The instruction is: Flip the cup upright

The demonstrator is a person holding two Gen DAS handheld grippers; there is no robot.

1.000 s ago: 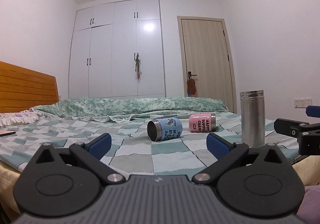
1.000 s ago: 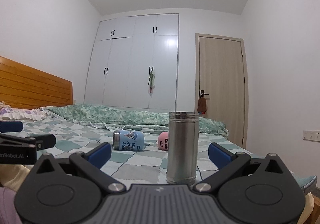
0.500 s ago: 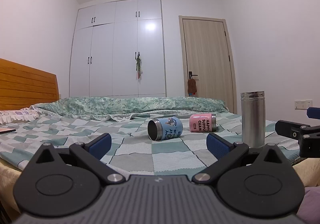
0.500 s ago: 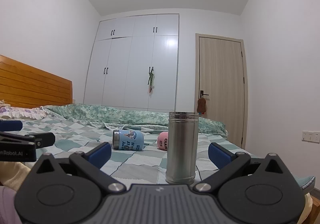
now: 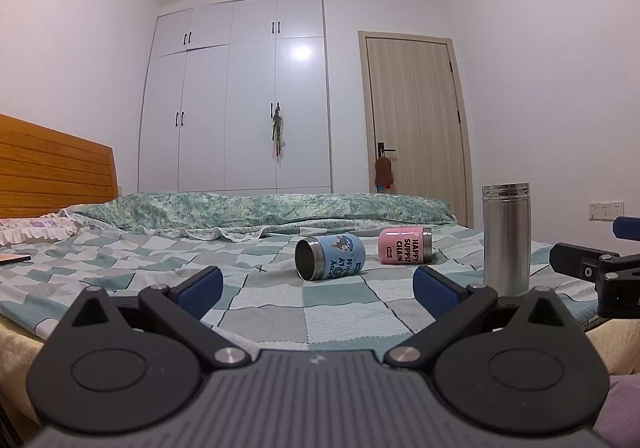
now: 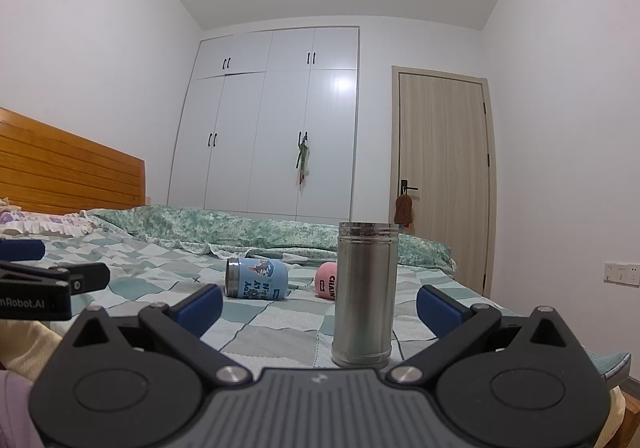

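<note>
The bed [image 5: 280,312], with its checked cover, is carrying everything. A steel flask [image 6: 364,294] is standing upright near its edge. The blue cup [image 5: 331,256] and pink cup [image 5: 405,250] are lying toppled, needing righting. The left tool [image 5: 316,290] and right tool [image 6: 318,306] are both hovering spread wide, gripping nothing.

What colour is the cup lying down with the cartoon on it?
Light blue cup, with a dark steel rim; clearest in the left wrist view.
</note>
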